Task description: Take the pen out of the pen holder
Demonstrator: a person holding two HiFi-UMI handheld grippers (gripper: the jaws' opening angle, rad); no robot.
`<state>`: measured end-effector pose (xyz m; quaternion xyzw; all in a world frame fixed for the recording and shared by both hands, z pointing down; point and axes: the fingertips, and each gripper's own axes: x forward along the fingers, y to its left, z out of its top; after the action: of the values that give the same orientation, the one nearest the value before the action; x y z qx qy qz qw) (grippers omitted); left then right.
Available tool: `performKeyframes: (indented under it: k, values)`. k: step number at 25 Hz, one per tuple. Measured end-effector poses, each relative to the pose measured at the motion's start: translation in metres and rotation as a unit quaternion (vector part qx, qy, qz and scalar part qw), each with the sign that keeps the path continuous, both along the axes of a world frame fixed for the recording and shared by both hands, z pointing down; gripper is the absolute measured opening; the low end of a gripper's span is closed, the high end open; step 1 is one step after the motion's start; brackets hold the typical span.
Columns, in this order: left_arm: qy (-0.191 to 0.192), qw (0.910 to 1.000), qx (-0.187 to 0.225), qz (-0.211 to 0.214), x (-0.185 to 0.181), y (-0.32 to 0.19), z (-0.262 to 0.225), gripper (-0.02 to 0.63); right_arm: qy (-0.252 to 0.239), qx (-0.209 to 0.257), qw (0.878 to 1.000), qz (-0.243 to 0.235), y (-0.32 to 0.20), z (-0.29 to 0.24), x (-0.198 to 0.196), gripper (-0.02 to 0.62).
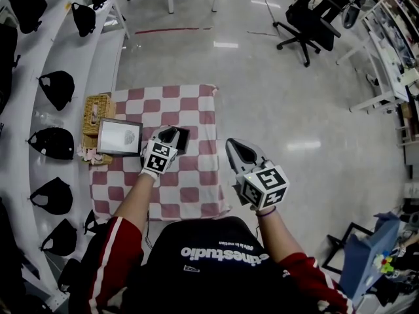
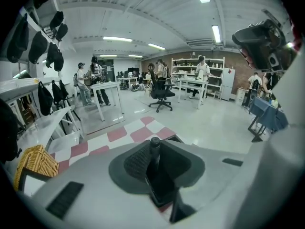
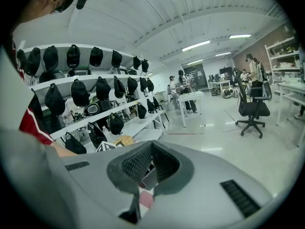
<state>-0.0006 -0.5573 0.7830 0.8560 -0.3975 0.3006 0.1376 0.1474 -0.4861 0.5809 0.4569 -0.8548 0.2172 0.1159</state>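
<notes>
A black pen (image 2: 155, 151) stands upright in a black square pen holder (image 2: 164, 187), which sits near the middle of the red-and-white checked table (image 1: 196, 195). In the head view the pen holder (image 1: 183, 138) lies just beyond my left gripper (image 1: 171, 135), which reaches down over it. In the left gripper view my left gripper (image 2: 155, 149) has its jaws shut on the pen just below its top. My right gripper (image 1: 234, 144) hangs off the table's right edge, over the floor. In its own view my right gripper (image 3: 151, 147) has its tips together with nothing between them.
A framed picture (image 1: 119, 137) and a wicker basket (image 1: 96, 113) stand at the table's left side. White shelves with black caps (image 1: 55, 87) run along the left. An office chair (image 1: 304, 21) stands far off on the shiny floor, and people stand at distant tables.
</notes>
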Motion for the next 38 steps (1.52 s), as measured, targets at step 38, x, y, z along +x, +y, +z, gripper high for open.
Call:
performKeyframes:
  k: [38]
  values:
    - [0.11,0.9884,0.103,-0.017,-0.019,0.086,-0.163,0.067,-0.04,0.076,0.996,0.016,0.101,-0.113,-0.036,0.003]
